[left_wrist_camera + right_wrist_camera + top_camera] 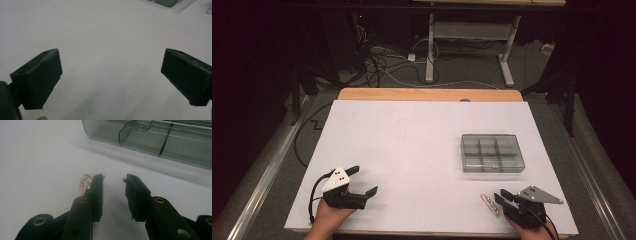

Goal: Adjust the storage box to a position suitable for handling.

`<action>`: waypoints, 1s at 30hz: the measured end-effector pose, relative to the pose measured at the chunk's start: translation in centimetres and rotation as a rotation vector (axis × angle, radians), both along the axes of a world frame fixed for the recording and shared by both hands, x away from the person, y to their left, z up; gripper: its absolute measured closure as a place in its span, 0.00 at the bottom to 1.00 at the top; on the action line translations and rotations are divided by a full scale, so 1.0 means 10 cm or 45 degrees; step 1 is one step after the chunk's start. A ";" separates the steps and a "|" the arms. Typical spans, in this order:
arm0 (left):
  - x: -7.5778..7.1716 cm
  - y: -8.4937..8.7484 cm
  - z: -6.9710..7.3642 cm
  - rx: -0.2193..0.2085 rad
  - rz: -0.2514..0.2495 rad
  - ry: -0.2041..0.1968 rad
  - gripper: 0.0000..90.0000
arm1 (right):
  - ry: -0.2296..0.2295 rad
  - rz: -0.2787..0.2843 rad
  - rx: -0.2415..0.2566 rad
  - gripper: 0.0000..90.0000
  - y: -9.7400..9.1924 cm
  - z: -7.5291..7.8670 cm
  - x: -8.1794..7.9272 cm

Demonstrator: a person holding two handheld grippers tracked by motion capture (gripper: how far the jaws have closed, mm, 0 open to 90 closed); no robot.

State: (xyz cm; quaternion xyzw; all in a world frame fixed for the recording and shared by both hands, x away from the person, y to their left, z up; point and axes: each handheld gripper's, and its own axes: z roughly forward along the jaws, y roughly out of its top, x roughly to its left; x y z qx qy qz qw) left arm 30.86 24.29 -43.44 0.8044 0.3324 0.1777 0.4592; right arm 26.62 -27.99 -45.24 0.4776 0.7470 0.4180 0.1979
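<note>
A small gold-coloured metal piece (490,204), like a short chain or clasp, lies flat on the white sheet near the front right. My right gripper (500,196) rests just right of it, jaws a little apart with nothing between them. In the right gripper view the metal piece (84,183) lies just outside the left jaw, partly hidden behind it, and the right gripper (115,182) points toward the box. My left gripper (363,180) sits at the front left, wide open and empty. In its own view the left gripper (111,65) frames bare sheet.
A clear grey compartment box (492,136) with several seemingly empty cells stands on the right half of the sheet, its near wall (150,140) close ahead of the right gripper. A wooden table edge (427,94) shows at the back; cables and a desk frame lie beyond.
</note>
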 end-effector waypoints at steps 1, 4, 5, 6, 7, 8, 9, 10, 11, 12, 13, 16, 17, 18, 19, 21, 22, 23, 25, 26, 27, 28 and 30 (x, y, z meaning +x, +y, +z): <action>0.00 0.00 0.00 -0.001 -0.001 0.000 0.05 | -0.005 -0.007 -0.002 0.78 -0.01 0.00 0.01; 0.00 0.00 0.00 -0.005 -0.008 0.002 0.09 | -0.016 -0.044 0.002 0.81 -0.05 0.01 0.02; 0.00 0.00 0.00 -0.007 -0.010 0.001 0.10 | -0.016 -0.055 0.004 0.83 -0.06 0.01 0.03; 0.00 0.01 0.00 -0.006 -0.015 0.000 0.13 | -0.015 -0.062 0.004 0.84 -0.07 0.00 0.03; 0.00 0.00 0.00 -0.005 -0.020 -0.001 0.16 | -0.019 -0.071 0.001 0.85 -0.08 0.00 0.03; 0.00 0.00 0.00 -0.004 -0.024 0.001 0.17 | -0.022 -0.075 -0.007 0.87 -0.09 0.00 0.04; 0.00 0.00 0.00 -0.003 -0.032 0.001 0.18 | -0.027 -0.080 -0.011 0.87 -0.11 0.00 0.04; 0.00 0.00 0.00 -0.002 -0.037 0.000 0.20 | -0.030 -0.088 -0.014 0.89 -0.11 0.00 0.04; 0.00 0.00 0.00 -0.002 -0.041 0.000 0.23 | -0.034 -0.092 -0.022 0.90 -0.13 0.00 0.04; 0.00 0.00 0.00 -0.001 -0.044 0.000 0.25 | -0.040 -0.098 -0.029 0.91 -0.14 0.00 0.04; -0.01 0.00 0.00 -0.001 -0.046 -0.001 0.27 | -0.044 -0.105 -0.035 0.92 -0.15 0.00 0.05; 0.00 0.00 0.00 0.001 -0.040 0.002 0.36 | -0.039 -0.117 -0.031 0.93 -0.19 0.00 0.06; 0.00 0.00 0.00 0.001 -0.034 0.004 0.39 | -0.035 -0.122 -0.026 0.94 -0.21 0.00 0.06; 0.00 0.00 0.00 0.000 -0.024 0.008 0.43 | -0.031 -0.126 -0.019 0.94 -0.22 0.00 0.06; 0.01 0.00 0.00 -0.001 -0.009 0.014 0.46 | -0.027 -0.130 -0.015 0.94 -0.24 0.01 0.06; 0.02 0.00 0.00 0.004 0.023 0.026 0.52 | -0.024 -0.133 -0.011 0.96 -0.26 0.01 0.07; 0.02 0.00 0.00 0.002 0.035 0.028 0.54 | -0.022 -0.137 -0.010 0.97 -0.28 0.01 0.07; 0.02 0.01 0.00 -0.002 0.044 0.028 0.56 | -0.023 -0.137 -0.010 0.97 -0.29 0.01 0.07; 0.02 0.01 0.00 -0.014 0.050 0.030 0.61 | -0.025 -0.147 -0.011 0.98 -0.31 0.01 0.06; 0.02 0.01 0.00 -0.015 0.051 0.032 0.63 | -0.030 -0.148 -0.014 0.98 -0.32 0.01 0.07; 0.02 0.01 0.00 -0.013 0.052 0.033 0.65 | -0.029 -0.151 -0.015 0.99 -0.33 0.01 0.07; 0.02 0.01 0.00 -0.006 0.052 0.032 0.67 | -0.032 -0.150 -0.017 0.99 -0.35 0.01 0.07; 0.02 0.00 0.00 0.001 0.049 0.030 0.73 | -0.030 -0.156 -0.011 1.00 -0.37 0.00 0.06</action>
